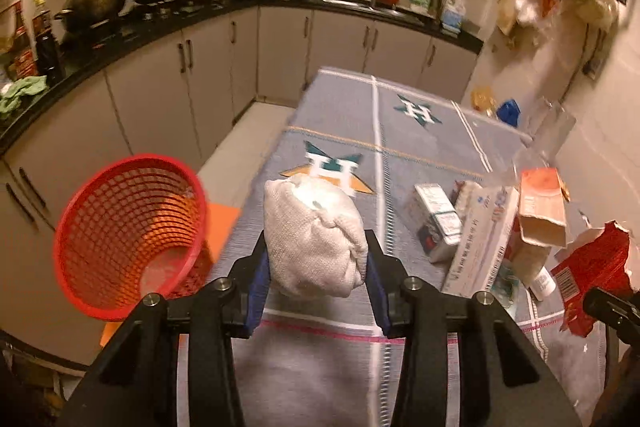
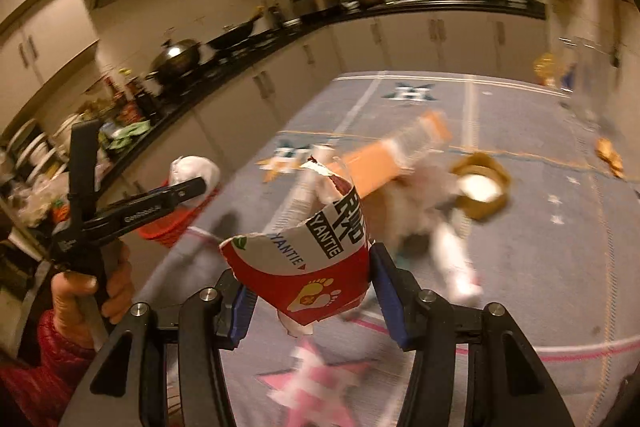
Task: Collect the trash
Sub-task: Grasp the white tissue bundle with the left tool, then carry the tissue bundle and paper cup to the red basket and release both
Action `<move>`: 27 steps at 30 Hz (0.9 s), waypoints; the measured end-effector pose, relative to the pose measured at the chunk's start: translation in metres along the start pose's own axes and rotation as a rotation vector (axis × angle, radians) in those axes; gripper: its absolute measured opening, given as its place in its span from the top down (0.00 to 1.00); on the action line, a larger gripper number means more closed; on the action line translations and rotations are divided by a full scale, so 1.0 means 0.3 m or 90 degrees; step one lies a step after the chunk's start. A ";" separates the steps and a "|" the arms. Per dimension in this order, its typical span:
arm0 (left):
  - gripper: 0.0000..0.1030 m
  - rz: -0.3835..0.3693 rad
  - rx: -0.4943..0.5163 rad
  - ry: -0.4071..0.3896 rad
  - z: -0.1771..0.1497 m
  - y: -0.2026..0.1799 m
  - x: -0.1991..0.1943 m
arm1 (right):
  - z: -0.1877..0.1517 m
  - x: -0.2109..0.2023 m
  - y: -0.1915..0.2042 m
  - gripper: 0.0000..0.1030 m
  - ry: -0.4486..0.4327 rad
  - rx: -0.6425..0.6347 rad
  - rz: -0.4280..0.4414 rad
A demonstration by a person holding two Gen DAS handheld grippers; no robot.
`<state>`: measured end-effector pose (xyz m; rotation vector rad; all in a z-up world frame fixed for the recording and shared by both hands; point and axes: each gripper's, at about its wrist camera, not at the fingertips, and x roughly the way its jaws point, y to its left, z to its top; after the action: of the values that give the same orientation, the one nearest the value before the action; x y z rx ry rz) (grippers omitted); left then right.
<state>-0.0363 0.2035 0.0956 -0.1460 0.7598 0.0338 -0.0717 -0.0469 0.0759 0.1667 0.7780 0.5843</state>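
Observation:
My left gripper (image 1: 316,263) is shut on a crumpled white paper wad (image 1: 316,239), held above the grey tablecloth (image 1: 420,139), to the right of the red mesh basket (image 1: 128,235). My right gripper (image 2: 308,283) is shut on a torn red and white wrapper (image 2: 304,267), which also shows in the left wrist view (image 1: 592,267). The left gripper with the wad (image 2: 192,171) shows in the right wrist view, over the red basket (image 2: 168,227).
Several cartons and boxes (image 1: 480,239) lie on the table's right side. An orange carton (image 2: 380,163) and a lidded jar (image 2: 480,187) lie ahead of the right gripper. Kitchen counter (image 1: 120,43) with pots runs along the left and back.

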 end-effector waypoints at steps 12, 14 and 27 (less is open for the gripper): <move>0.60 0.053 -0.052 -0.006 -0.003 0.287 -0.052 | 0.092 0.183 0.251 0.44 0.048 -0.032 0.097; 0.60 0.052 -0.055 -0.002 -0.010 0.314 -0.047 | 0.087 0.196 0.262 0.44 0.056 -0.029 0.104; 0.59 0.042 -0.065 -0.005 -0.034 0.383 -0.024 | 0.075 0.234 0.272 0.44 0.090 -0.039 0.068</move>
<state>-0.0582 0.3159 0.0794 -0.2175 0.7546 0.1350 -0.0517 0.0613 0.0774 0.1120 0.8904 0.7255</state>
